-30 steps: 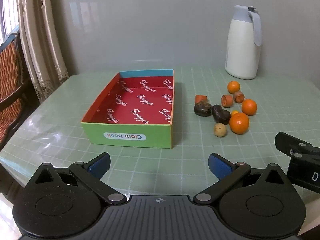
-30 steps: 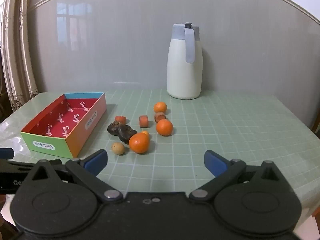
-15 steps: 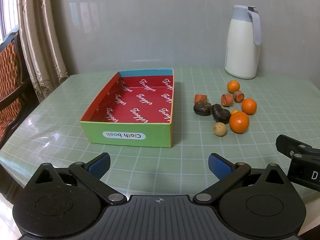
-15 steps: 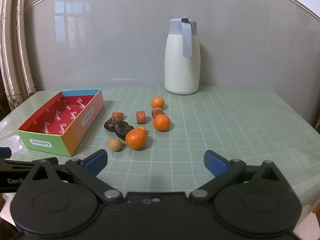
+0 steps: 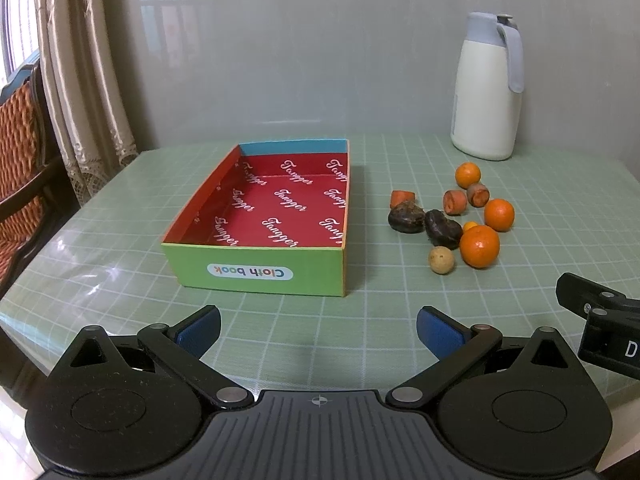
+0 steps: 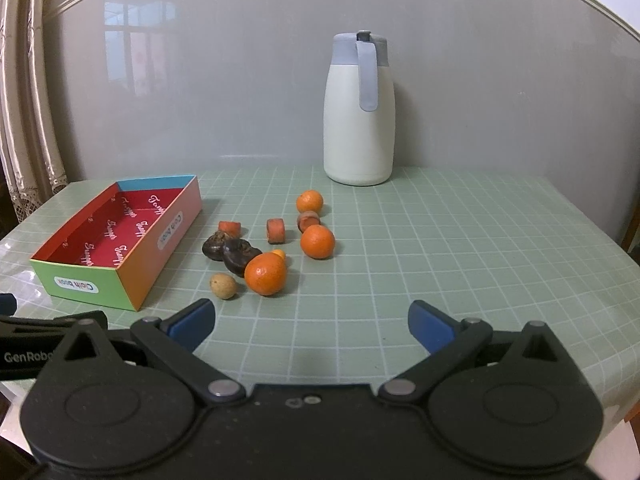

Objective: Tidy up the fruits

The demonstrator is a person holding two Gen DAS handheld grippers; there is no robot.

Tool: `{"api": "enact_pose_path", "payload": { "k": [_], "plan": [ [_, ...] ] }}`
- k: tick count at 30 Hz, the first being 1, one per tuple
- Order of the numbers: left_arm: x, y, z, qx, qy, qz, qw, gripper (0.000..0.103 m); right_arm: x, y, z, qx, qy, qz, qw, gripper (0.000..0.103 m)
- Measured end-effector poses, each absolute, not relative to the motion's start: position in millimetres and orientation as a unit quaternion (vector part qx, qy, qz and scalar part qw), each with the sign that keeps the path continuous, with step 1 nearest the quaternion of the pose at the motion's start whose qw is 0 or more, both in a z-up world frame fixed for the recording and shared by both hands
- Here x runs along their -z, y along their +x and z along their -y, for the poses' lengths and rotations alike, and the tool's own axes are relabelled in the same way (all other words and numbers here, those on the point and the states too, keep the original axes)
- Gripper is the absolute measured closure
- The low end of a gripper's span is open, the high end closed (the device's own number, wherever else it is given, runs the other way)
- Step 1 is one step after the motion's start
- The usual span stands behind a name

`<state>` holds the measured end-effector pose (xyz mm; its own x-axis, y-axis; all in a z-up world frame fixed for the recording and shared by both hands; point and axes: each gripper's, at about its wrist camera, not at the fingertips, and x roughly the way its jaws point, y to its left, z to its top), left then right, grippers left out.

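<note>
Two handheld grippers hover low over the near edge of a tabletop [image 5: 120, 216] covered in a pale green grid-patterned cloth, both pointing forward across it. The left gripper [image 5: 319, 328] is level, its jaws spread wide apart and holding nothing, aimed at a shallow open box [image 5: 256, 280] with a red printed lining, a green front wall and a "Cloth book" label; nothing lies inside the box. The right gripper [image 6: 311, 322] is held beside it, also level, jaws wide apart and holding nothing, with part of its black body showing at the right edge of the left wrist view. The fruits lie in a loose cluster on the tabletop to the right of the box, apart from it and ahead of the right gripper. Nearest is a large orange [image 6: 265, 273], with a small tan round fruit [image 6: 223, 286] just to its left. Behind these sit two dark brown wrinkled pieces [image 6: 228, 250] touching each other, and a tiny orange fruit peeks out behind the large orange. Farther back are two more oranges [image 6: 317, 241] and three small reddish-orange cut pieces [image 6: 276, 231]. A white jug [image 6: 359, 120] with a grey lid and handle stands upright at the far side by a grey wall. Curtains [image 5: 80, 80] and a wooden chair [image 5: 20, 152] are at the left.
</note>
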<state>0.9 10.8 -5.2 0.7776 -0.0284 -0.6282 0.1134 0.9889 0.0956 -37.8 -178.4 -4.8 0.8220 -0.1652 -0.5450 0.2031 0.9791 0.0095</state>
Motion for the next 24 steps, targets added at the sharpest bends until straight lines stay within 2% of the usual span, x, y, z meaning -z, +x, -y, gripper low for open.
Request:
{"api": "enact_pose_path", "payload": {
  "k": [24],
  "plan": [
    [2.7,-1.0,-9.4,0.042,0.072,-0.323,0.943,0.0,4.7,-38.5,180.1,0.098,0.035,-0.284,0.953,0.0]
  ]
}}
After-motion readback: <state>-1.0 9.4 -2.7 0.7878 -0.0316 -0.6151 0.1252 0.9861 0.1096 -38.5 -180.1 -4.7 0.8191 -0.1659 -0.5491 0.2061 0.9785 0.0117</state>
